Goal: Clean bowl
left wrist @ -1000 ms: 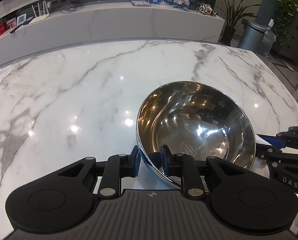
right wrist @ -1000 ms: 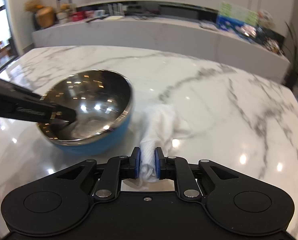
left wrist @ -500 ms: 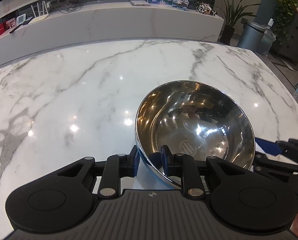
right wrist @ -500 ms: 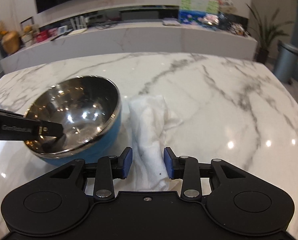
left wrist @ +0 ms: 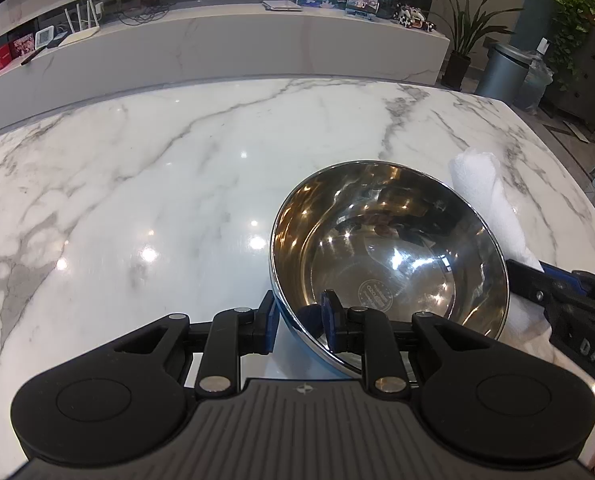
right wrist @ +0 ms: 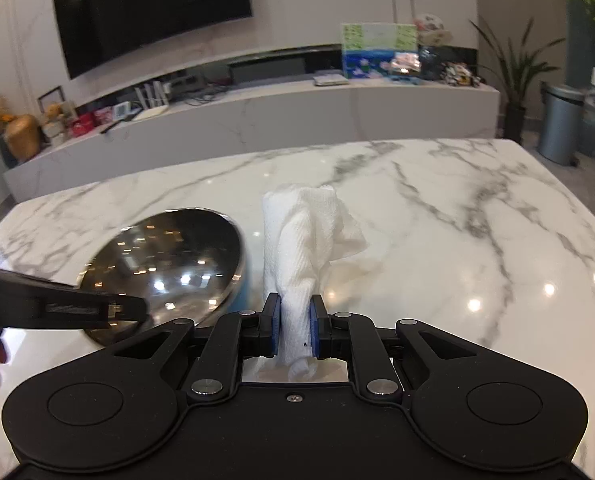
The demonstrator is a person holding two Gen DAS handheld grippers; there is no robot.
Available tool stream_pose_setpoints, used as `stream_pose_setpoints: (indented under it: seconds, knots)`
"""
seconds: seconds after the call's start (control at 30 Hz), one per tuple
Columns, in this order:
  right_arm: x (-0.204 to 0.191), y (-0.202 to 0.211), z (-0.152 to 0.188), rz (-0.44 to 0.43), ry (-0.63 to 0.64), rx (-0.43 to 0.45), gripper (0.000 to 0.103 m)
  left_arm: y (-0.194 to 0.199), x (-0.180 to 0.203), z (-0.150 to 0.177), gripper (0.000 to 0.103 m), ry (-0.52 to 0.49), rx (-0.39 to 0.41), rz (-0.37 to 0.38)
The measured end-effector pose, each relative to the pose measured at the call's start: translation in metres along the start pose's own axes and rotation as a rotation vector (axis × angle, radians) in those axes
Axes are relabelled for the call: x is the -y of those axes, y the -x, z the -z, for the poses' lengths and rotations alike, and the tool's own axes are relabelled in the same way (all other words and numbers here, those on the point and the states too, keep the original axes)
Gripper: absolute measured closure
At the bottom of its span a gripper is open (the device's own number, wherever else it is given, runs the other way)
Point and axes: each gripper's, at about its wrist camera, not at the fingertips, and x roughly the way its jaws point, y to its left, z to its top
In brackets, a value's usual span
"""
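Basically, left claw (left wrist: 299,322) was clamped on the near rim of the steel bowl (left wrist: 389,252), which sat tilted on the marble tabletop (left wrist: 157,184). Right claw (right wrist: 293,330) was pinched tight on a white paper towel (right wrist: 305,248) held just beside the bowl. Towel's lower end was hidden under the claw; bowl's blue outside barely showed.

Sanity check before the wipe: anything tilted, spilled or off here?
Only the bowl: it sits tipped, near rim raised in the left tongs. That looks deliberate. The paper towel is clamped in the right tongs, with one tiny dark speck. No spill on the marble table.
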Motion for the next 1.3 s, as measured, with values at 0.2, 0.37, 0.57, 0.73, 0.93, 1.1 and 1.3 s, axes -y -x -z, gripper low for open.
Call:
stream_pose_setpoints:
  seconds: [0.2, 0.37, 0.57, 0.73, 0.93, 1.1, 1.3]
  knots:
    - [-0.010, -0.011, 0.005, -0.026, 0.044, -0.064, 0.090, 0.000, -0.001, 0.000, 0.083, -0.003, 0.001, -0.002]
    - [-0.015, -0.018, 0.011, -0.040, 0.047, -0.104, 0.090, 0.000, -0.003, 0.001, 0.081, 0.001, 0.000, 0.001]
    - [-0.015, -0.020, 0.011, -0.041, 0.044, -0.114, 0.090, -0.003, -0.005, 0.003, 0.063, 0.050, -0.029, 0.037]
    - [-0.014, -0.019, 0.011, -0.043, 0.042, -0.107, 0.090, -0.003, -0.002, 0.003, 0.067, 0.038, -0.029, 0.039]
    - [-0.011, -0.009, 0.005, -0.030, 0.057, -0.053, 0.090, -0.002, -0.004, 0.000, 0.081, 0.015, -0.003, 0.018]
    - [-0.005, -0.001, -0.001, -0.031, 0.041, -0.009, 0.090, 0.000, -0.007, -0.004, 0.087, 0.015, 0.016, 0.007]
    - [-0.010, -0.005, 0.001, -0.045, 0.066, -0.036, 0.090, -0.001, -0.005, -0.003, 0.087, 0.002, 0.023, -0.002]
